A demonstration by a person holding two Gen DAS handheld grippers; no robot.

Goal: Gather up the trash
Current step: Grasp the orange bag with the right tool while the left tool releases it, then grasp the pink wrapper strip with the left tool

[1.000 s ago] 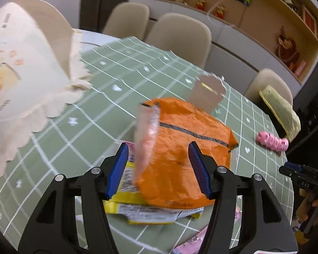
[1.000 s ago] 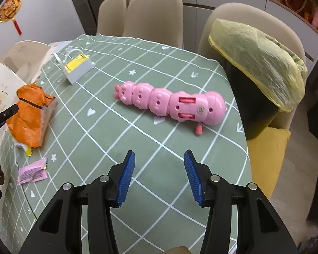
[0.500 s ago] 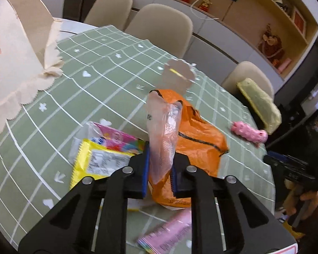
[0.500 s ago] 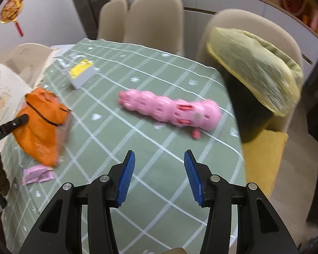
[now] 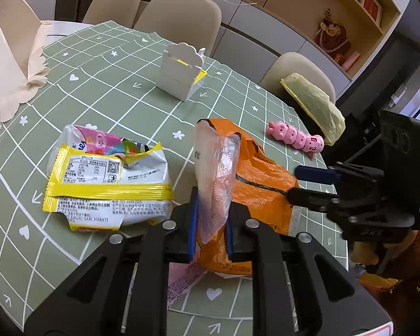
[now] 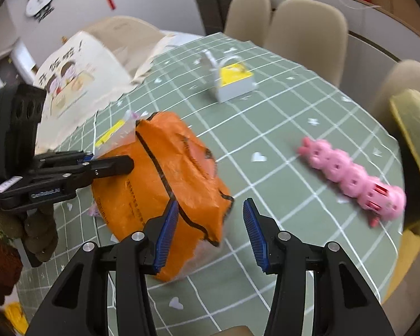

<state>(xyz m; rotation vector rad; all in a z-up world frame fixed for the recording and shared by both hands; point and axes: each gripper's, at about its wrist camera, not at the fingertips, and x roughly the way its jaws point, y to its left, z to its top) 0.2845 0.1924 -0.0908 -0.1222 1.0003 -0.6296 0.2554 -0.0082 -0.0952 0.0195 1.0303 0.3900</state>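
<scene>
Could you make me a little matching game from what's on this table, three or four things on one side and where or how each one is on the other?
Things:
1. orange bag
2. pink caterpillar toy
3. white box
4. yellow-edged wrapper

States:
A. lies flat, on top of another wrapper
B. lies near the table's edge by the yellow-lined bin
C. stands upright, far side
D. clamped at its clear flap by the left gripper

Pairs: 1-D, 2-B, 3-C, 4-A

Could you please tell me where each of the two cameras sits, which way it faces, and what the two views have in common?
Left wrist: on the left gripper, angled down across the table; jaws shut on the orange bag's translucent edge; the right gripper and its hand show at right.
Right wrist: on the right gripper, angled down at the bag; jaws open, its left pad at the bag's corner; the left gripper and gloved hand show at left.
Shared: bag, pink toy, white box, chairs.
</scene>
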